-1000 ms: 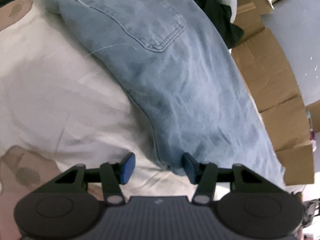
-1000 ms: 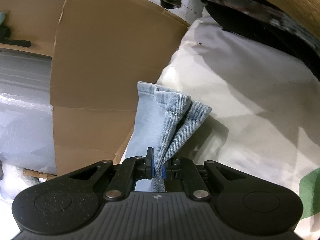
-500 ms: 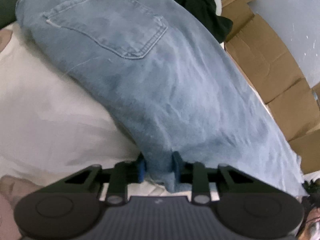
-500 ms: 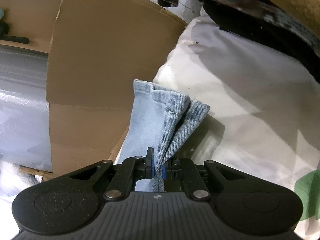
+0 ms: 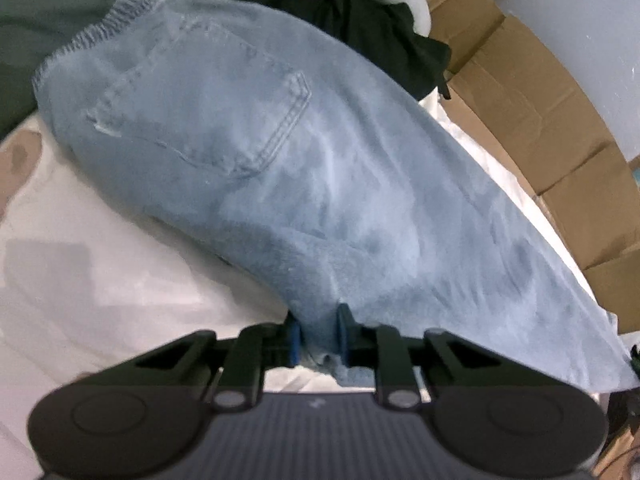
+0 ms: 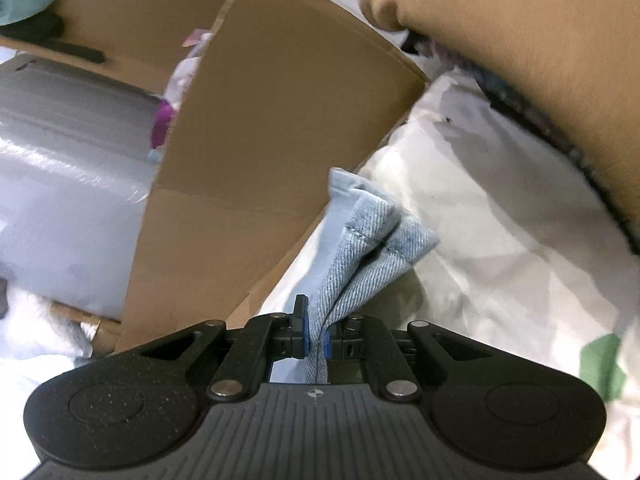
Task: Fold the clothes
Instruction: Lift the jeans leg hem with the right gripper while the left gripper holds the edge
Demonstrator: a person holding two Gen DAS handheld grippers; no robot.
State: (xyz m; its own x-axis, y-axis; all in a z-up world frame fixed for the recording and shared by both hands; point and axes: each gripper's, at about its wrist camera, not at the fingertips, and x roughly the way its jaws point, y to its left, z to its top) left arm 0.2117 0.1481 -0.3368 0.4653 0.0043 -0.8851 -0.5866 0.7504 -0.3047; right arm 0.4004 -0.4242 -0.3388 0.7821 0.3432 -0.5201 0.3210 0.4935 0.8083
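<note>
Light blue jeans lie across a white sheet, back pocket facing up. My left gripper pinches a bunched edge of the leg near the camera; its jaws are closing, and the blue pads press on the denim. In the right wrist view my right gripper is shut on the hem end of the jeans, whose folded cuff stands up above the fingers.
Flattened brown cardboard borders the sheet and shows again as cardboard on the right. Dark clothes are heaped beyond the waistband. A person's tan sleeve hangs over the sheet. A grey wrapped surface lies left.
My left gripper went from open beside the jeans' edge to closed on it and rose, lifting the fabric. The right gripper kept its grip on the hem and rose a little.
</note>
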